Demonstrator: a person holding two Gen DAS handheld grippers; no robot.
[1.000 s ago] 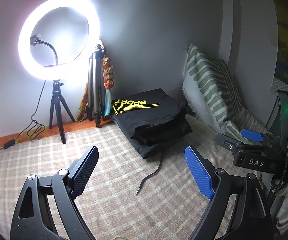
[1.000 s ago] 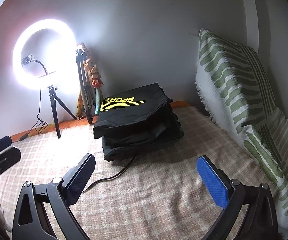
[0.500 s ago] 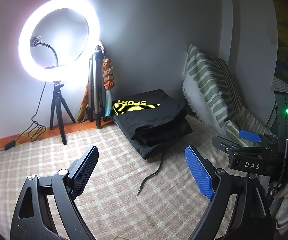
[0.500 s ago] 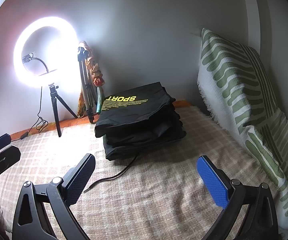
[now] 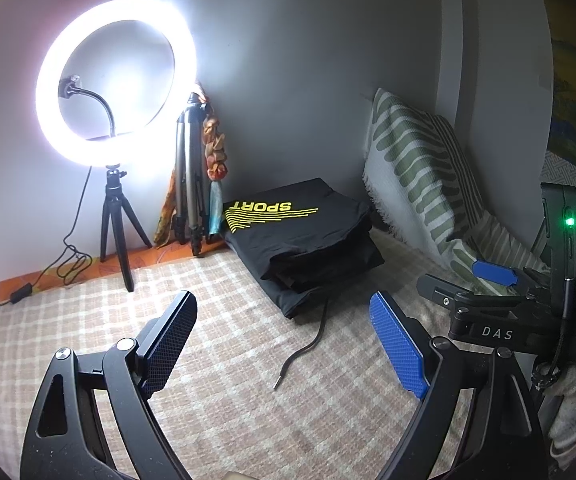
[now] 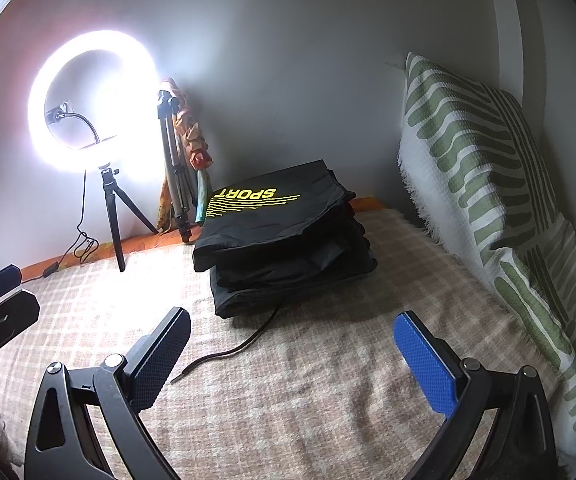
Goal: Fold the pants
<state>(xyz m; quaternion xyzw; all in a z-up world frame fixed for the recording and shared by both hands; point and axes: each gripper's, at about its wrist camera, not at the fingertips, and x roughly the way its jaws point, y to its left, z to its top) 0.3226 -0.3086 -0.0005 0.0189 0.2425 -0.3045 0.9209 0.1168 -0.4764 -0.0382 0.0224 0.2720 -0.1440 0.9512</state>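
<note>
Black pants (image 5: 308,240) with a yellow SPORT print lie folded in a stack at the back of the checked blanket, near the wall; they also show in the right wrist view (image 6: 284,240). A dark drawstring (image 5: 308,344) trails from the stack toward me, also visible in the right wrist view (image 6: 232,350). My left gripper (image 5: 284,340) is open and empty, held above the blanket short of the stack. My right gripper (image 6: 294,354) is open and empty, likewise short of the stack. The right gripper's body (image 5: 500,316) shows at the right of the left wrist view.
A lit ring light on a small tripod (image 5: 116,80) stands at the back left with a cable on the blanket edge. A folded tripod (image 5: 188,184) leans against the wall. A green-striped pillow (image 6: 488,184) leans along the right side. The checked blanket (image 6: 328,380) covers the surface.
Both grippers have drifted slightly; the right gripper's body in the left wrist view has moved a little left. The pants stack has not moved. Both grippers stay open.
</note>
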